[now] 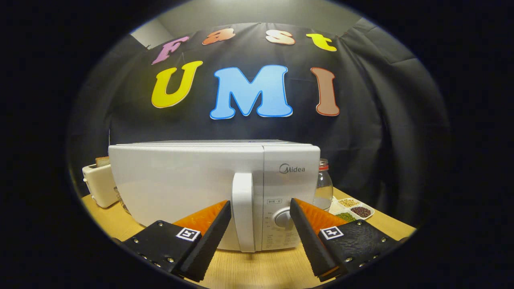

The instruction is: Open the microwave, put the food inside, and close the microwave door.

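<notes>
Microwave (188,188): white, door shut, standing on the wooden table (257,269) straight ahead of my fingers.
Progress: as I judge it, nothing is done yet; opening the door, loading the food and closing the door all remain.
Toaster (98,182): left of the microwave, close against its side, with a slice of bread (102,161) standing in it.
Door handle (243,210): upright bar on the microwave front, between my fingers but farther on, untouched.
My gripper (260,210): fingers spread wide, holding nothing, one tip on each side of the handle.
Control dial (283,220): right of the handle, partly behind my right finger.
Glass jar (323,184): just right of the microwave, set back.
Tray of beans (353,208): right of the microwave, in front of the jar.
Food: I cannot tell which item is meant.
Obstacles: nothing lies between me and the handle; I expect the toaster may crowd the door's swing.
</notes>
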A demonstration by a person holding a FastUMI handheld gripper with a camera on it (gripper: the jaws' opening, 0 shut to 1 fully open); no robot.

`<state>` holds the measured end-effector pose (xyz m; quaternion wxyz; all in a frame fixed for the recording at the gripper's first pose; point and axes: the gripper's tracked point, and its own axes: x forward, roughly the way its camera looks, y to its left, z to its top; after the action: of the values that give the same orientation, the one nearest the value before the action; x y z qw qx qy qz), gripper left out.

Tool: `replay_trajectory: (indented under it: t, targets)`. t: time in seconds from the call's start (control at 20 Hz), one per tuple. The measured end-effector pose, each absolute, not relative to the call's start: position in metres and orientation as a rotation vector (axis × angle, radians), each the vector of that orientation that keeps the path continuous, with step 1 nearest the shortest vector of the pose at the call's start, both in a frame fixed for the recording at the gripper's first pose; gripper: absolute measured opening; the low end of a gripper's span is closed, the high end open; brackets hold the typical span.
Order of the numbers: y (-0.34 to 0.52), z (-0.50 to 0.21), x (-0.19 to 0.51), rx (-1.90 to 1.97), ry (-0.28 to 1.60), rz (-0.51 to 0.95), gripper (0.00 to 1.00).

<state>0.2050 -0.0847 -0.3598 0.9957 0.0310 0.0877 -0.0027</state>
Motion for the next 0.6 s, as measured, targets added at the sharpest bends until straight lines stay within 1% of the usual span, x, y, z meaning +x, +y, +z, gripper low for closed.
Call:
replay_trajectory:
  t: [0.1, 0.25, 0.3, 0.35, 0.4, 0.45, 0.55, 0.6]
  targets:
    - [-0.087, -0.359, 0.209, 0.043, 0.139, -0.026, 0.92]
    - [-0.081, -0.364, 0.212, 0.031, 0.136, -0.018, 0.86]
    - [-0.079, -0.369, 0.211, 0.042, 0.154, -0.008, 0.74]
    - [-0.077, -0.376, 0.211, 0.052, 0.187, -0.006, 0.74]
    - [-0.075, -0.385, 0.209, 0.072, 0.215, 0.007, 0.65]
    - [-0.071, -0.387, 0.21, 0.087, 0.216, 0.021, 0.65]
    - [-0.068, -0.385, 0.209, 0.084, 0.209, 0.026, 0.5]
    - [-0.064, -0.384, 0.21, 0.076, 0.202, 0.034, 0.45]
